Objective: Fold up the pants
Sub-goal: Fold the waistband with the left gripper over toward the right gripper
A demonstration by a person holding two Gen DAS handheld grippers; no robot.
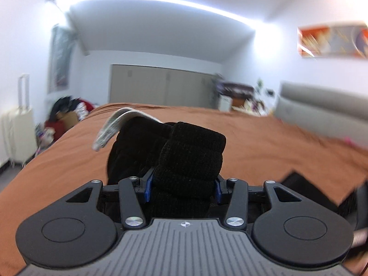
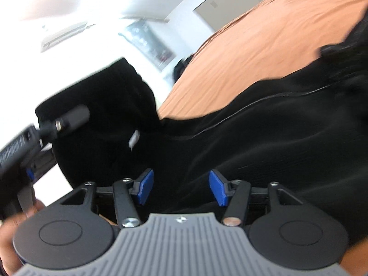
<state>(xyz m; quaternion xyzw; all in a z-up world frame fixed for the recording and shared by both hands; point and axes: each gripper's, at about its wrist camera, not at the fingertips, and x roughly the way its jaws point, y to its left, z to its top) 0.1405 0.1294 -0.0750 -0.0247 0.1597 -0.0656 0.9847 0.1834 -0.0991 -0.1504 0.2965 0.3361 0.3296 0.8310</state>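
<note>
- The left claw [image 1: 184, 185] is clamped on a thick bunched wad of the black pants [image 1: 188, 158], its blue pads pressed into the fabric on both sides. The bundle is held up above the bed [image 1: 264, 142], probably so the cloth can hang free and be carried over into a fold.
- A pale label [image 1: 115, 126] sticks out at the far left of that wad, which suggests the gripped part is the waistband, though I cannot be sure.
- The right claw [image 2: 181, 187] stands about half open, with black fabric filling the gap between its blue pads. The pads look to sit on the cloth, but the blur leaves it unclear whether they truly pinch it.
- In the right wrist view the pants stretch from the lifted wad at the left, where the left claw shows blurred, across to the near right, draped over the rust-coloured bed cover.
- Holding two spaced points likely keeps an edge taut and straight for the fold.
- Count: one pair of pants, one bed, two claws, one label. A hand [image 2: 13, 225] shows at the near left edge.
</note>
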